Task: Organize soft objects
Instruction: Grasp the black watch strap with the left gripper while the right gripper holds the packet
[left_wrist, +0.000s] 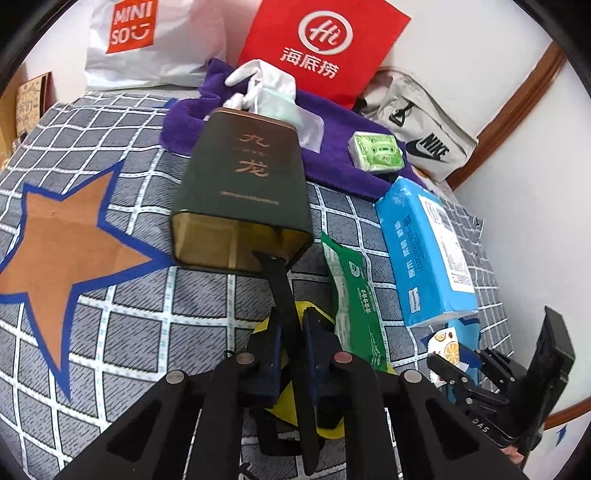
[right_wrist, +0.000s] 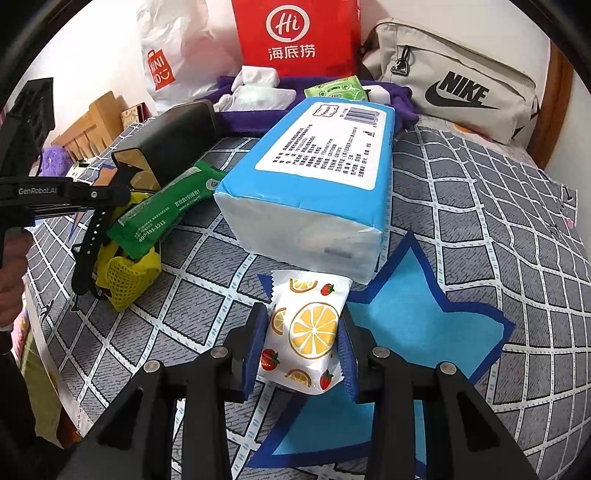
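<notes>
Now both grippers are gripping soft items on the bed.
Left wrist view: the left gripper (left_wrist: 291, 354) has its jaws drawn together on the yellow mesh pouch (left_wrist: 275, 328), beside the green wipes packet (left_wrist: 354, 302) and dark tin (left_wrist: 243, 184); lift slowly so the mesh doesn't snag. Right wrist view: the right gripper (right_wrist: 304, 347) is clamped on the fruit-print tissue pack (right_wrist: 308, 328), over the blue star (right_wrist: 417, 325) on the bedsheet (right_wrist: 480, 192), just before the blue tissue pack (right_wrist: 314, 177); keep pressure gentle.

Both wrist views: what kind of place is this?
Probably a bedroom: the items lie on a bed with a grey checked sheet, a wooden bed frame curves along the white wall, and shopping bags lean against it.
</notes>
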